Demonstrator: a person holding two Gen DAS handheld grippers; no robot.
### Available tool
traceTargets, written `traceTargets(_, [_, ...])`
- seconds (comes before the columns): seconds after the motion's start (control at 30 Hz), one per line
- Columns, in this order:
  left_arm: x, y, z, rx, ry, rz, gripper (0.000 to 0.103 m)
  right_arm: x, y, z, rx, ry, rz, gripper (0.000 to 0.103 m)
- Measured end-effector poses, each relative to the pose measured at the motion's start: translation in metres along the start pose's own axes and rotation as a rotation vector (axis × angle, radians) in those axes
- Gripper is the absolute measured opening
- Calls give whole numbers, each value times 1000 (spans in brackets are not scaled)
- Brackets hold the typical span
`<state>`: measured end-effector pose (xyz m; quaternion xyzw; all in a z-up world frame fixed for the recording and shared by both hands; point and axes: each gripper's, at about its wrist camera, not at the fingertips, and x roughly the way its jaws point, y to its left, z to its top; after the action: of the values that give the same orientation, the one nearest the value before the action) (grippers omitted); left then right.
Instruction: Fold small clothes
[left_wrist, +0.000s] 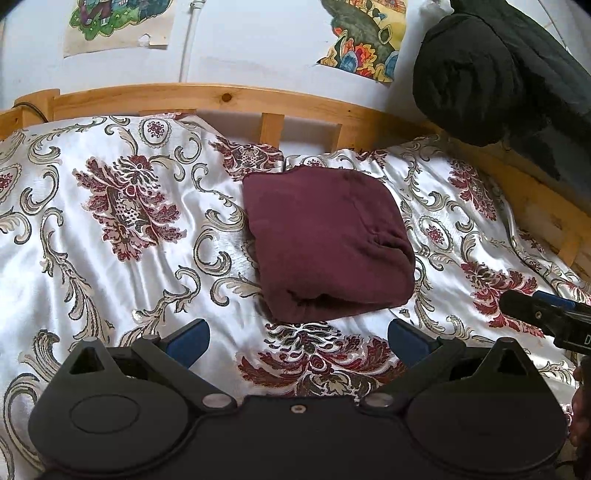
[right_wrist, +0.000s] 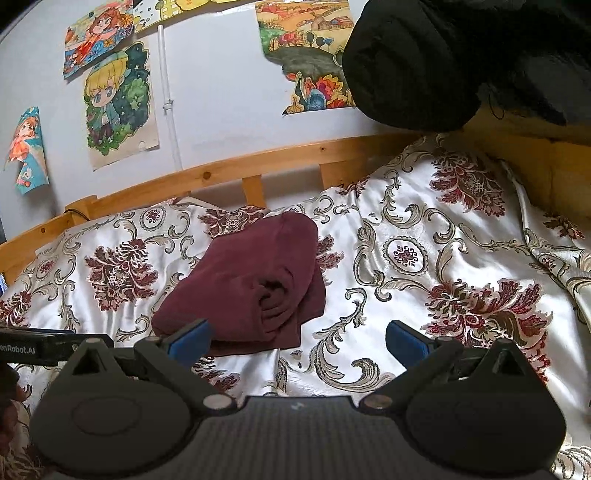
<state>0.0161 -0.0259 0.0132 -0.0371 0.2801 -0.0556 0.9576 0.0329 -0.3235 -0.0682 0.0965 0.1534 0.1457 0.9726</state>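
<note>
A maroon garment lies folded into a thick square on the floral bedspread; the same garment shows left of centre in the right wrist view. My left gripper is open just in front of its near edge, nothing between the blue pads. Open as well, my right gripper hovers with its left pad over the garment's near corner, holding nothing. The other gripper's black body pokes in at the right edge of the left wrist view.
A wooden bed rail runs along the far side below a pale wall with drawings. A dark rolled blanket sits at the back right corner. Part of a hand shows at the lower right.
</note>
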Motion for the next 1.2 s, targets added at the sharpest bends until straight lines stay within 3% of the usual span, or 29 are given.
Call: traceTargets(1.2, [3,0,-3,-15,27,4,102,3,3,-5,1,15,6,103])
